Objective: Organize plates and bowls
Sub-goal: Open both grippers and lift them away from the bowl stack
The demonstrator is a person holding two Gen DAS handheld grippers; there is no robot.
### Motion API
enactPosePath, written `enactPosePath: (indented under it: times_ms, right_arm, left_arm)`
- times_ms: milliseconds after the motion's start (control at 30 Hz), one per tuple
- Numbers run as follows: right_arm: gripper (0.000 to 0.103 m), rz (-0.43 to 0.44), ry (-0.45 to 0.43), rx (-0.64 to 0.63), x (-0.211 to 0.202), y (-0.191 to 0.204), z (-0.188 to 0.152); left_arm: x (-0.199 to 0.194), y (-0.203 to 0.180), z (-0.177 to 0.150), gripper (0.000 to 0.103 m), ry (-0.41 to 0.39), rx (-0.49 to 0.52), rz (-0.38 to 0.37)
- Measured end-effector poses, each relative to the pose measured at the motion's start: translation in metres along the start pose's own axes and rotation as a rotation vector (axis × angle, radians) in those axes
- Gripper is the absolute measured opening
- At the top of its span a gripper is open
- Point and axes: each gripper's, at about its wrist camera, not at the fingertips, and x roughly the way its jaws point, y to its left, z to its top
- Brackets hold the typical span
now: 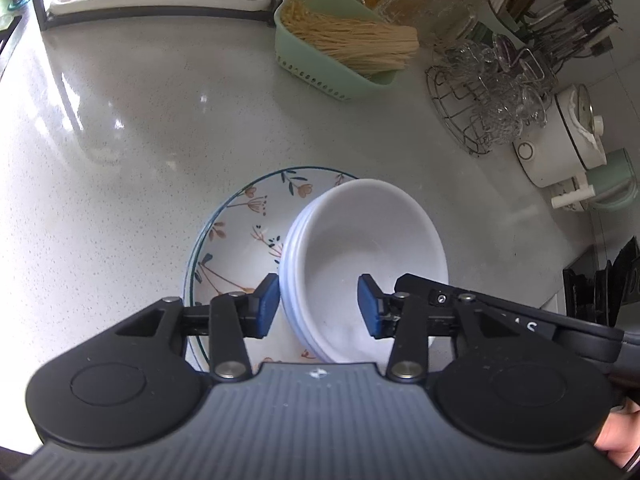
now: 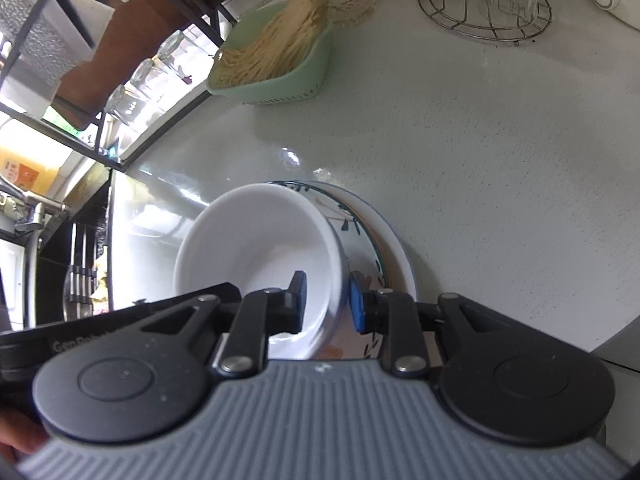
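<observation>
Your left claw (image 1: 318, 306) stands released astride the white bowls' (image 1: 360, 248) nine-o'clock rim; your right claw (image 2: 326, 306) grips their three-o'clock rim. Settle them centred in the floral plate (image 1: 236, 232).

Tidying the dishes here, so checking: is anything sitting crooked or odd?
Yes: the white bowls, nested together, sit tilted and off-centre in the floral plate, leaning rather than flat. Both grippers straddle their rim.

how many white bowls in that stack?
3 plain white ceramic bowls, nested, tilted on the floral-patterned plate on the grey speckled counter; three rims show at the left edge. More may hide inside.
</observation>
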Motion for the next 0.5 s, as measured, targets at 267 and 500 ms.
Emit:
enactPosePath:
  times_ms: [267,500]
  right_arm:
    - [0.037,-0.022,-0.064,0.068,-0.019,0.0,-0.005]
    - [0.037,0.03,-0.162,0.028,-0.05,0.009,0.0]
  left_arm:
    - [-0.032,-0.002,0.009,0.054,-0.038,0.074,-0.029]
    - [-0.083,-0.012,0.015,0.054,-0.156,0.102,0.008]
